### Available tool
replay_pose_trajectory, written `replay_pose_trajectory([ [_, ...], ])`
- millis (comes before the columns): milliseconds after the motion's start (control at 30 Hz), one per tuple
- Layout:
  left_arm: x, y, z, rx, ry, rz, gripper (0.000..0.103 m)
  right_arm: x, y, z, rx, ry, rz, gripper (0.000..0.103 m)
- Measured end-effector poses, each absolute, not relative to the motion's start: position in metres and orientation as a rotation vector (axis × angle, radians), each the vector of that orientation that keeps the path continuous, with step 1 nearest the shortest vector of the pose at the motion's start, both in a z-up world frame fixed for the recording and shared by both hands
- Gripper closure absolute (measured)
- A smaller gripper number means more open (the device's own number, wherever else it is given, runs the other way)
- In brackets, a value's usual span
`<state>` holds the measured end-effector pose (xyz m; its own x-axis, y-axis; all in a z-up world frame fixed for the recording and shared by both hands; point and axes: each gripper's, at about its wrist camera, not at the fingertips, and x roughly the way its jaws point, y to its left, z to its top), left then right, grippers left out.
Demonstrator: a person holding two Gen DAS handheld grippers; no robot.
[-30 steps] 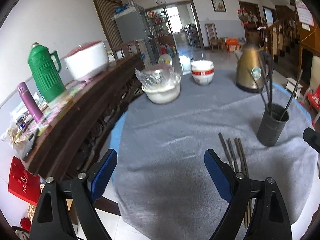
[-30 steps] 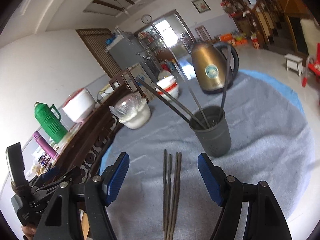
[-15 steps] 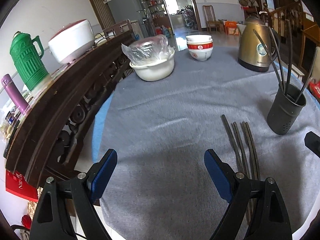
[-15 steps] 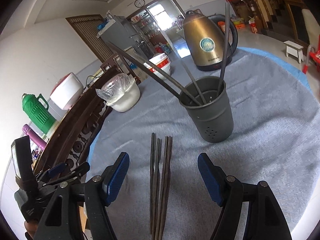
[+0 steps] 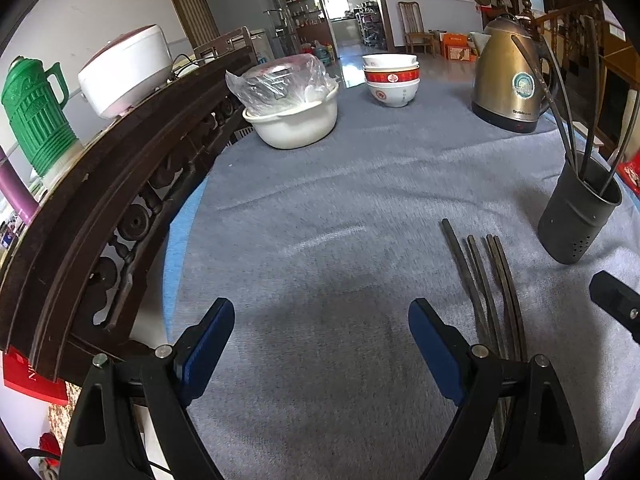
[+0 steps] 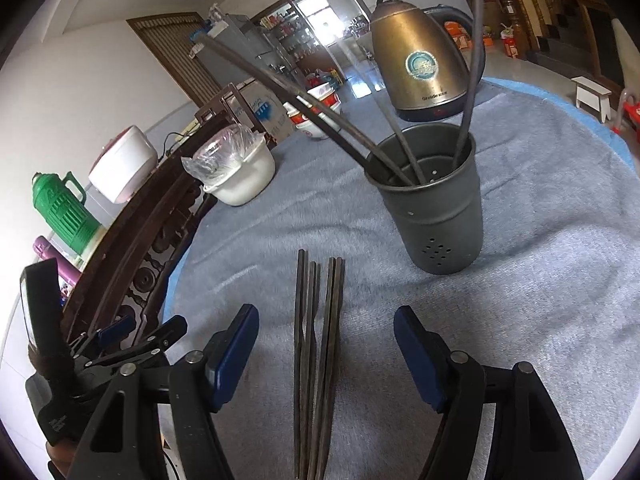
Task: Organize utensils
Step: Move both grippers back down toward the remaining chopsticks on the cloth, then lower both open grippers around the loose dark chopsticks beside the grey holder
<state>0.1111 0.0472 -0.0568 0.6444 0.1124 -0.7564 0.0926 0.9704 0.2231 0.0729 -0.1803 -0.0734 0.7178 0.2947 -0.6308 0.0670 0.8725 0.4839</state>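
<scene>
Chopsticks on grey cloth, both grippers over them, nothing held.
Grey cloth (image 6: 520,280) covered table; dark holder (image 6: 436,208) w/ a few sticks stood just beyond loose chopsticks (image 6: 316,340). Right gripper (image 6: 326,344) straddled them, jaws closing, pads not touching. Left gripper (image 5: 320,340) wide open, empty, chopsticks beside its right finger.

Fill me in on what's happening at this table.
A person holds two blue-padded grippers over a grey cloth-covered table. The right gripper straddles four loose dark chopsticks lying flat, its jaws closing but not yet touching them. The left gripper hangs open over bare cloth. A dark grey perforated holder beside them already contains several chopsticks.
</scene>
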Motion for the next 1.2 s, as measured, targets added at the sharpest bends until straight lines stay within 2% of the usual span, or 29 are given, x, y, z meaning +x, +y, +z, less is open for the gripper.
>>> replay_pose_trajectory([
  [167,0.116,0.047,-0.062,0.245,0.882,-0.003,0.014,0.082,-0.17,-0.078,0.467,0.8,0.14,0.052],
  [367,0.126,0.049,-0.07,0.235,0.898,-0.015,0.014,0.091,-0.163,-0.086,0.445,0.825,0.141,0.061],
  [1200,0.166,0.05,-0.095,0.213,0.954,-0.052,0.014,0.134,-0.145,-0.11,0.387,0.922,0.105,0.064],
])
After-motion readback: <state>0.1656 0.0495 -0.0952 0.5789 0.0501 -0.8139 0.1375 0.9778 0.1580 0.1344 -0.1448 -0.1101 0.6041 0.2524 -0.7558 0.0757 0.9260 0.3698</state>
